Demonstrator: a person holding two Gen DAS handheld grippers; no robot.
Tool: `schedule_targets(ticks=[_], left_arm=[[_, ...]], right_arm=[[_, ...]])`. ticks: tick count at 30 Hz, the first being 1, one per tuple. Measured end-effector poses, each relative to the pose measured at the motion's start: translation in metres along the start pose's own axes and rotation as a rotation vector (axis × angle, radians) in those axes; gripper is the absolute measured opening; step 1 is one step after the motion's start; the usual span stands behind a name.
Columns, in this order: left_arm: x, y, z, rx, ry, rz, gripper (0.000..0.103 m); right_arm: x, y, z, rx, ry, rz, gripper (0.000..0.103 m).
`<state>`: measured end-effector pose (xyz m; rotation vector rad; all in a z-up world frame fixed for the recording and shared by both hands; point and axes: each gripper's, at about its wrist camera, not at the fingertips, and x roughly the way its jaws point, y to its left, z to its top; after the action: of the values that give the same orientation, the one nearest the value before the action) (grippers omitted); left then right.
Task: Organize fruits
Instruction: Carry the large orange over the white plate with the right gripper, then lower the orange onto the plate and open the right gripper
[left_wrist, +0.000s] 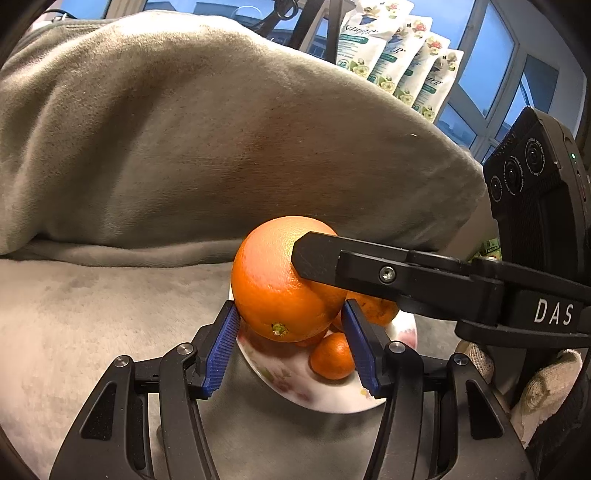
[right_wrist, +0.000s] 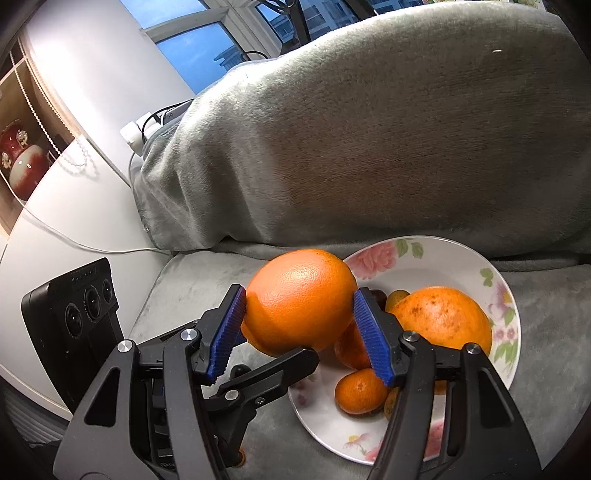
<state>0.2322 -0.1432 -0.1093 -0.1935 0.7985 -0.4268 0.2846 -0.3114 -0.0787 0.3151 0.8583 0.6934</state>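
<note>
Both grippers (left_wrist: 290, 343) (right_wrist: 299, 334) (blue pads) around orange (right_wrist: 299, 299)

Grey blanketed sofa (left_wrist: 221, 147), blue dusk windows (left_wrist: 487, 55)

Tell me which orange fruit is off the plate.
The biggest orange, clamped between both grippers above the plate's left rim; the speckled orange and small mandarin lie on it.

Two large oranges (right_wrist: 301, 301), perhaps three small citrus (right_wrist: 360, 391), one floral plate (right_wrist: 424, 254), two grippers (right_wrist: 299, 332)
</note>
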Motion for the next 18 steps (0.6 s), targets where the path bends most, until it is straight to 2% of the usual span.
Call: schedule_targets(ticks=[11,18], left_arm=[[0.016,-0.001,0.004,0.003,0.024,0.011,0.056],[0.014,-0.006,0.006,0.025,0.012,0.019,0.056]], right_arm=[[0.007,-0.005,0.001,0.009,0.021,-0.018,0.063],[0.005,-0.002,0.002,-0.008,0.014,-0.049,0.063]])
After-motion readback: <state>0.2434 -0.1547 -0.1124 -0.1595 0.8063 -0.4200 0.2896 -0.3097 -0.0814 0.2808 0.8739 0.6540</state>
